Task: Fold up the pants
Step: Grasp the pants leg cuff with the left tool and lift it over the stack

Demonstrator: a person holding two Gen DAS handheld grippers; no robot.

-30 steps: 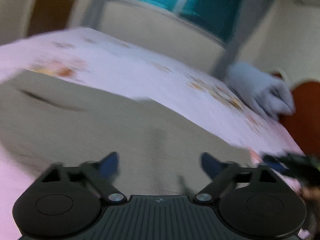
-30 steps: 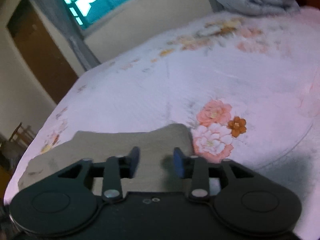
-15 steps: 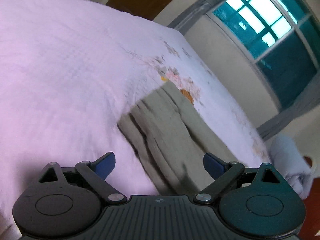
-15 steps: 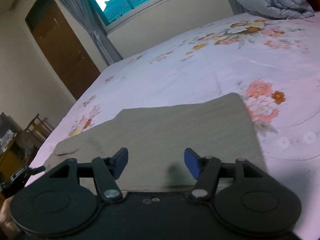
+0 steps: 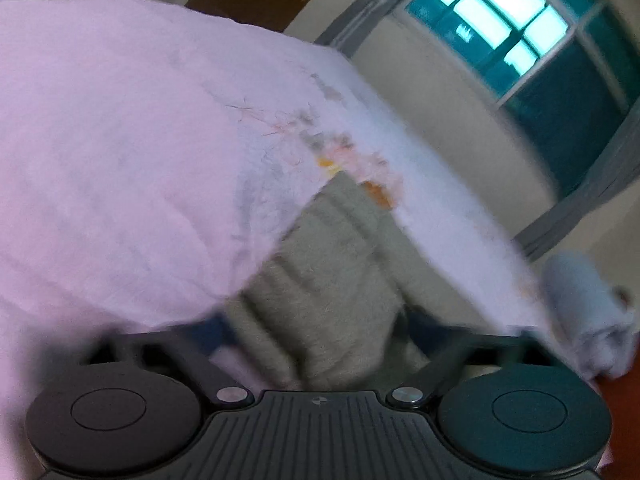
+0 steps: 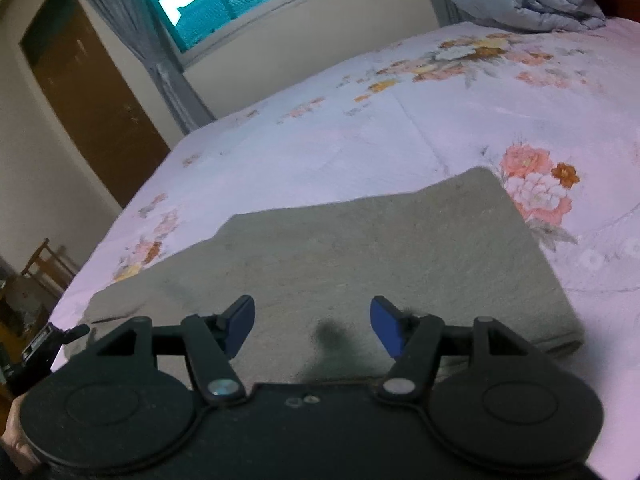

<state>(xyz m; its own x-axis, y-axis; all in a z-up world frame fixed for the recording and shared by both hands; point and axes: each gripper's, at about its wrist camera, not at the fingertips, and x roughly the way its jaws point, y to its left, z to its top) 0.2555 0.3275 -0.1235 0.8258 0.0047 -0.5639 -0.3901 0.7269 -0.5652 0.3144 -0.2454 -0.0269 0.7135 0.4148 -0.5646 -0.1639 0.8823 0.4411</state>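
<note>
The grey pants [image 6: 360, 256] lie flat across the lower middle of the right view, with bare bedsheet [image 6: 320, 140] beyond their far edge. The right gripper [image 6: 312, 326] hovers over them, jaws apart. Only the blurred left view shows the left gripper [image 5: 316, 332], jaws just narrowed around a pants [image 5: 340, 280] end; contact unclear.
</note>
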